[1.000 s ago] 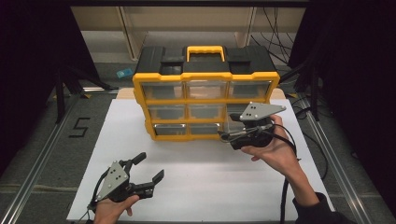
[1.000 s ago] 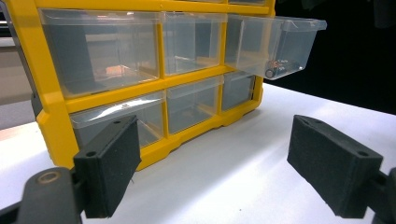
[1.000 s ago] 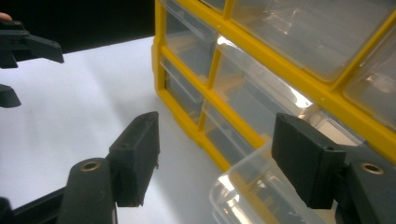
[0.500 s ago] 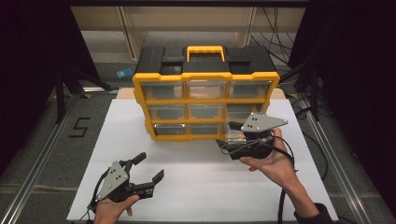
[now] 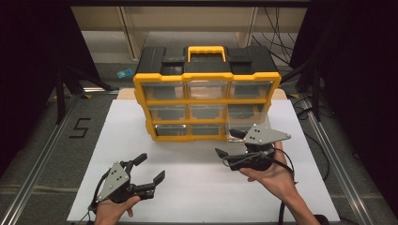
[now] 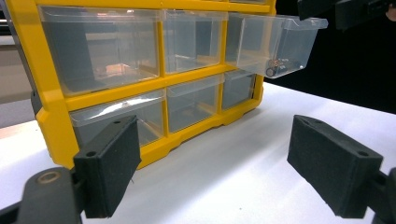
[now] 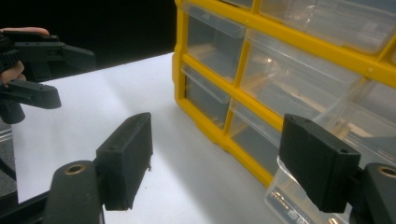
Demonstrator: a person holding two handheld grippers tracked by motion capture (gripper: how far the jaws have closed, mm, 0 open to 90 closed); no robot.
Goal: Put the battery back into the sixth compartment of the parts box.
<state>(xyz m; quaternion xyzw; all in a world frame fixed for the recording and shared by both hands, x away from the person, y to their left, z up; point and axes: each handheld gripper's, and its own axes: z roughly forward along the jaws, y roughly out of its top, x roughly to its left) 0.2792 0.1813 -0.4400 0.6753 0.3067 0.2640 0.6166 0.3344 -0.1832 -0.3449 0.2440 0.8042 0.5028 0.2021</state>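
The clear plastic drawer (image 6: 275,44) sticks out of the yellow organizer box (image 5: 206,93), light, slippery and easy to crack, so the right gripper (image 5: 232,145), jaws just opening wide and empty, should pinch its front lip.

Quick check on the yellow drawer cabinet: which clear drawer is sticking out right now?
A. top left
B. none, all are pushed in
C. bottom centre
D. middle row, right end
D: in the left gripper view the pulled-out drawer juts from the right end of the middle row of the cabinet, small parts inside.
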